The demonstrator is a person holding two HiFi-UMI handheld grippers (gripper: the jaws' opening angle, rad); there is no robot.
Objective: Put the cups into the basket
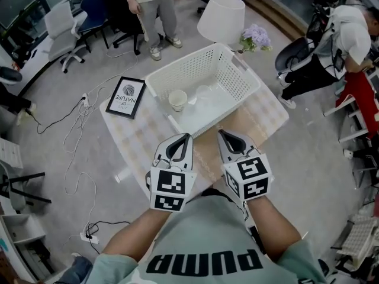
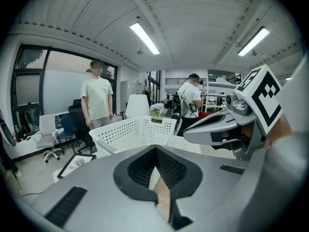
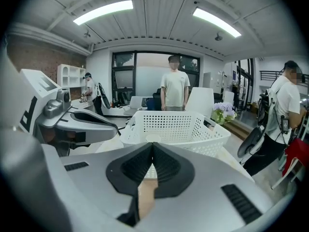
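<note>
Looks done: paper cup (image 1: 177,99) and what looks like a clear cup (image 1: 203,92) sit in the white basket (image 1: 246,78). So left gripper (image 1: 185,138) and right gripper (image 1: 223,135) hang at the table (image 1: 263,120) near edge, jaws closed on nothing.

**Count from my station**

I log 1 basket (image 1: 237,81). Cups, 2: paper cup (image 1: 177,99), clear cup (image 1: 204,92). 1 framed print (image 1: 125,97), 1 lamp (image 1: 221,18), 1 flower bunch (image 1: 256,37), 1 table (image 1: 142,141). Grippers, 2: left gripper (image 1: 186,137), right gripper (image 1: 221,133). People, 2: standing person (image 1: 155,10), person at right (image 1: 346,37).
</note>
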